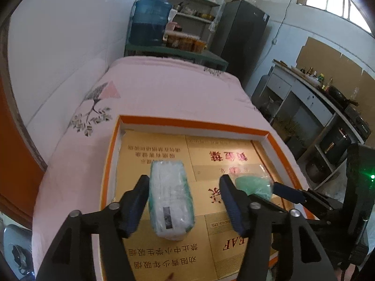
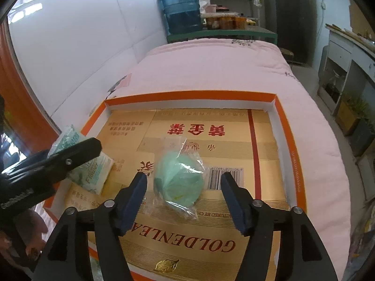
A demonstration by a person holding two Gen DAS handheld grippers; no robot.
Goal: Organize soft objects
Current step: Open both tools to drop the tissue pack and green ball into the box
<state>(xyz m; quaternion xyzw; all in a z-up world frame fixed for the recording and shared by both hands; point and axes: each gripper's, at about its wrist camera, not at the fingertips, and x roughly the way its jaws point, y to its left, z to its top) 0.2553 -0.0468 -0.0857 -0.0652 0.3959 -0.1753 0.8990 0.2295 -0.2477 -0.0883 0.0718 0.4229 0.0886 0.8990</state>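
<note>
Shallow tray [image 1: 187, 123] with orange rim and white inner walls sits on a pink bedspread [image 1: 164, 86]; its floor is lined with gold cardboard [image 2: 211, 140] printed in red characters and "GOLDENLEAF".

Tissue pack [image 1: 170, 199]: soft rectangular packet, white with green print, clear crinkled wrap, small dark label on the near end. Lies flat on the cardboard, left part of the tray. Left gripper [image 1: 185, 201] jaws wide apart, pack between them; the left pad is just beside or perhaps touching it, the right pad stands clear. No grip.

Green pouch [image 2: 179, 182]: rounded mint-green soft item inside a loose transparent bag, wrap wrinkled and sticking out at top and bottom. Rests on the cardboard near tray centre, right of the tissue pack, apart from it. Right gripper [image 2: 184, 197] jaws wide apart on both sides of the pouch, pads not pressing on it, holding nothing.
</note>
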